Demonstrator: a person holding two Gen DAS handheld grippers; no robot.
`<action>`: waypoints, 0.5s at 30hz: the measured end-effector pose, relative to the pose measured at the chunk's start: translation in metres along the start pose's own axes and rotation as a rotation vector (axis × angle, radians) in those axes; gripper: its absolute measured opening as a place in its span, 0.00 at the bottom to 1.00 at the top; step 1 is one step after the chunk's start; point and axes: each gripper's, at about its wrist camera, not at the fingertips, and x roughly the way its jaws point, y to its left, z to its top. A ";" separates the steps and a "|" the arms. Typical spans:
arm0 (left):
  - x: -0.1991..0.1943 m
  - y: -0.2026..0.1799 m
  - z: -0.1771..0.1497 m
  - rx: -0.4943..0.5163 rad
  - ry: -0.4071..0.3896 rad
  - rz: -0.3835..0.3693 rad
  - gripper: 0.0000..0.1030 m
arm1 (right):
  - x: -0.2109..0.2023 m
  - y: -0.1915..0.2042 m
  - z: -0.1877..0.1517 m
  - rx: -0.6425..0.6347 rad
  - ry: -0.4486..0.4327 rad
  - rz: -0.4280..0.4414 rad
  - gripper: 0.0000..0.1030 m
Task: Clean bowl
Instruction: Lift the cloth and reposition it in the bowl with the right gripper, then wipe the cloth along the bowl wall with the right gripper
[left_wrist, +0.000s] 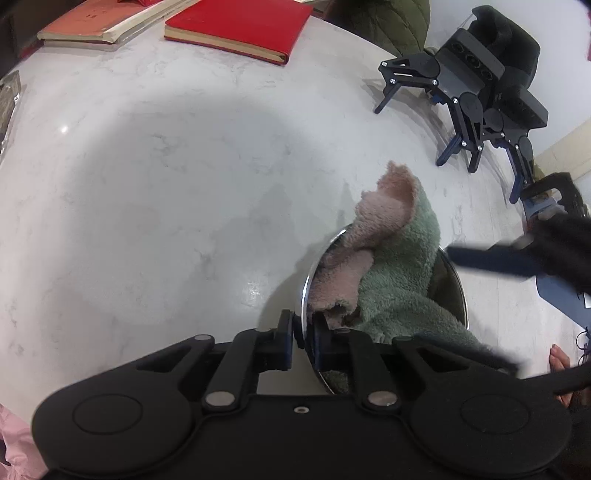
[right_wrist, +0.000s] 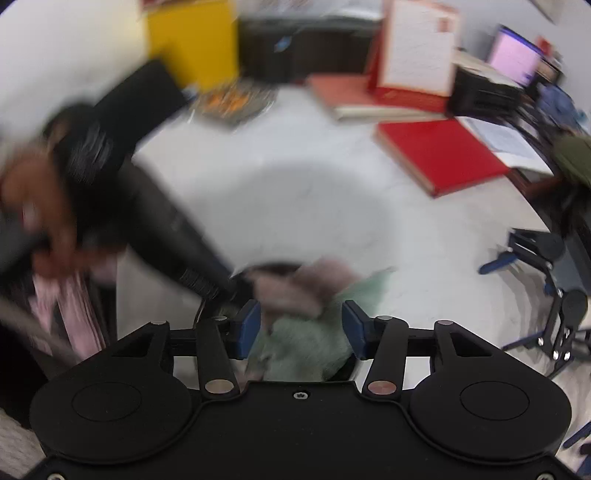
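Observation:
A steel bowl (left_wrist: 448, 291) lies tipped on the white marble table (left_wrist: 166, 184). A fleecy pink and green cloth (left_wrist: 391, 266) is stuffed into it and spills over its rim. My left gripper (left_wrist: 303, 332) is shut on the bowl's near rim, one pad outside and one inside. In the right wrist view, my right gripper (right_wrist: 301, 328) stands open just above the cloth (right_wrist: 310, 336), its blue pads clear of the fabric; the picture is blurred by motion. One of its dark fingers (left_wrist: 487, 262) shows blurred at the bowl's right side.
Two red books (left_wrist: 240, 26) (left_wrist: 92, 22) lie at the table's far side. Spare black grippers (left_wrist: 461, 92) stand at the far right near the table's curved edge. A person's hand and dark sleeve (right_wrist: 37, 192) fill the left of the right wrist view.

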 end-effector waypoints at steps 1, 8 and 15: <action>0.000 0.000 -0.001 -0.001 -0.003 0.002 0.09 | 0.012 0.005 0.001 -0.023 0.032 -0.011 0.47; -0.003 -0.002 -0.010 -0.001 -0.048 0.009 0.11 | 0.051 0.006 0.007 -0.023 0.111 -0.040 0.47; -0.001 -0.008 -0.015 0.012 -0.072 0.014 0.08 | 0.052 0.002 -0.002 0.074 0.192 0.053 0.29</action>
